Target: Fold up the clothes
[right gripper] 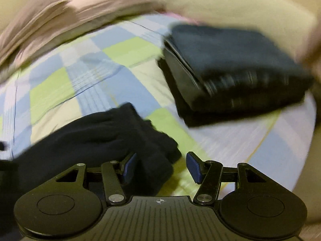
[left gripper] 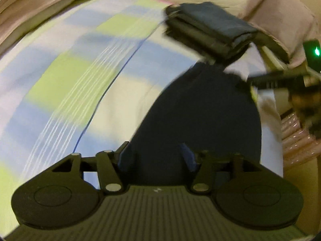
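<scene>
A loose dark navy garment (left gripper: 200,110) lies bunched on the checked bedsheet (left gripper: 60,80). My left gripper (left gripper: 156,156) is open, its blue-padded fingers spread around the near end of that garment. In the right wrist view the same garment (right gripper: 100,136) spreads to the left. My right gripper (right gripper: 161,167) is open at the garment's right corner, with its left finger against the cloth and its right finger over bare sheet. A folded stack of dark clothes (right gripper: 230,70) rests further back; it is the stack (left gripper: 210,28) at the upper right of the left wrist view. Both views are motion-blurred.
Pink bedding (right gripper: 70,12) is heaped along the far side of the bed, and a pink pillow (left gripper: 280,10) sits behind the stack. The right tool's dark body (left gripper: 280,78) shows blurred at the right. Open sheet (right gripper: 80,64) lies to the left of the stack.
</scene>
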A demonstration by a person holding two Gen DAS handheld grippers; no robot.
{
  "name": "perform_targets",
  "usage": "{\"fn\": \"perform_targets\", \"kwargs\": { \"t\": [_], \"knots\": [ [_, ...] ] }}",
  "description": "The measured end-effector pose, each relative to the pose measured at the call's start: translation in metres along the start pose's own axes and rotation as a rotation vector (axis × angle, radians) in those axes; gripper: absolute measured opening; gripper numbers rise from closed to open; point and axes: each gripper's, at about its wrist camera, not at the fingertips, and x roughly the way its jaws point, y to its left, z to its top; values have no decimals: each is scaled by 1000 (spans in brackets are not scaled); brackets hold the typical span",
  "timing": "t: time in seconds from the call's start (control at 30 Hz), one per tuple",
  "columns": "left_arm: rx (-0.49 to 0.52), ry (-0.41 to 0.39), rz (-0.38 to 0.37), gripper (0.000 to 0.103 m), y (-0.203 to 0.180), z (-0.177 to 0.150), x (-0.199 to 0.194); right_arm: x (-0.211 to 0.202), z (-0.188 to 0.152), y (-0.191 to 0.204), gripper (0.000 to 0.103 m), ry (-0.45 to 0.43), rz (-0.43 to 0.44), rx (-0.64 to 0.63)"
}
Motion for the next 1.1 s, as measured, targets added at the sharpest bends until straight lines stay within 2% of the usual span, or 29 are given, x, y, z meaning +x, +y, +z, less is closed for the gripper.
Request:
{"fn": "perform_targets", "kwargs": {
  "t": [0.1, 0.17, 0.23, 0.27, 0.3, 0.37, 0.43, 0.53, 0.6, 0.7, 0.73, 0.77, 0.83, 0.9, 0.97, 1.0, 1.1],
  "knots": [
    [60, 24, -55, 59, -12, 42, 45, 4, -6, -25, 57, -3, 75, 167],
    [100, 41, -91, 59, -21, 70, 74, 3, -12, -35, 37, -13, 123, 228],
    [140, 57, -127, 58, -29, 98, 104, 2, -17, -37, 36, -24, 129, 254],
    [143, 81, -147, 54, -30, 104, 115, 3, -18, -39, 35, -29, 135, 267],
    [143, 108, -167, 35, -30, 108, 125, 3, -19, -42, 34, -31, 144, 284],
    [191, 129, -190, 13, -38, 112, 128, 4, -18, -46, 30, -38, 163, 301],
    [277, 85, -159, 8, -57, 116, 109, 1, -17, -48, 27, -51, 178, 308],
    [306, 23, -171, 8, -80, 126, 80, -15, -15, -59, 25, -98, 190, 343],
    [319, 55, -192, 8, -87, 132, 96, -23, -19, -70, 25, -118, 187, 378],
    [337, 114, -199, 9, -93, 133, 130, -12, -28, -84, 25, -83, 163, 429],
    [333, 126, -196, 10, -92, 129, 140, -7, -32, -88, 26, -66, 159, 449],
    [330, 138, -192, 17, -91, 125, 149, -2, -35, -90, 26, -59, 163, 444],
    [313, 145, -189, 18, -89, 119, 160, 1, -39, -93, 30, -51, 176, 433],
    [285, 123, -187, 23, -84, 117, 152, -1, -40, -96, 34, -48, 193, 437],
    [267, 97, -169, 29, -76, 117, 136, -6, -39, -97, 48, -49, 193, 434],
    [256, 84, -149, 31, -71, 116, 123, -8, -40, -97, 51, -45, 198, 444],
    [205, 46, -75, 34, -49, 106, 79, -17, -42, -96, 52, -32, 209, 473]
  ]
}}
